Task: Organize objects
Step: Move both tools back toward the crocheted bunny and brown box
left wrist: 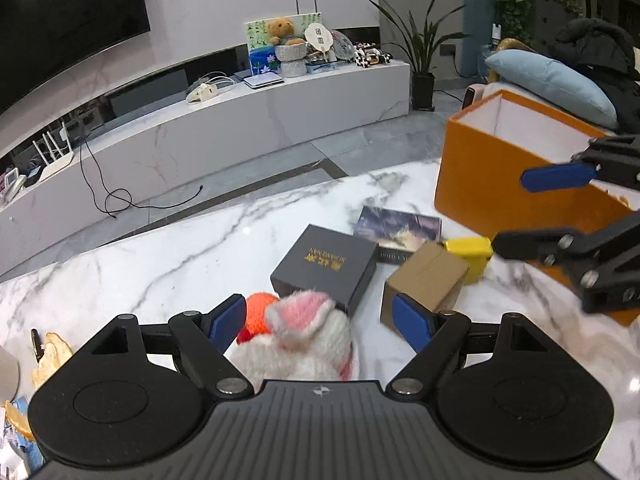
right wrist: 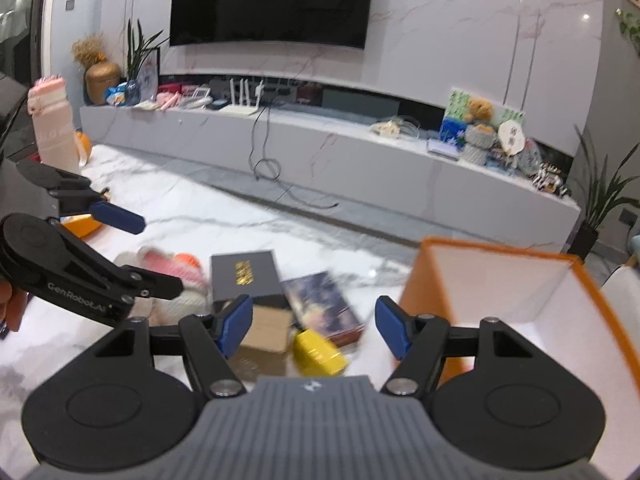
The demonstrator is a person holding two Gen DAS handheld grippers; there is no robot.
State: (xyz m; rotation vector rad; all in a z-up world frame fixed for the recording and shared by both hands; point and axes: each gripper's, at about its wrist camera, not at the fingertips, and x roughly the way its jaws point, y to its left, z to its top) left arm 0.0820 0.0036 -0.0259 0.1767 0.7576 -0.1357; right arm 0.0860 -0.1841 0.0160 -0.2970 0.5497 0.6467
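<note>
On the marble table (left wrist: 160,264) lie a white and pink plush toy (left wrist: 308,336), a dark grey box with gold lettering (left wrist: 328,268), a small cardboard box (left wrist: 424,284), a yellow object (left wrist: 472,256) and a picture-covered book (left wrist: 400,228). My left gripper (left wrist: 320,324) is open just above the plush toy, its blue pads clear of it on both sides. My right gripper (right wrist: 316,328) is open over the yellow object (right wrist: 318,352) and the cardboard box (right wrist: 264,344), not touching either. An open orange storage box (right wrist: 500,280) stands right of it.
An orange knitted ball (left wrist: 260,312) lies against the plush toy. A pink bottle (right wrist: 52,128) stands at the table's far left. Snack wrappers (left wrist: 48,360) lie at the near left edge. Beyond the table is floor, a cable (left wrist: 112,200) and a long TV bench (left wrist: 240,120).
</note>
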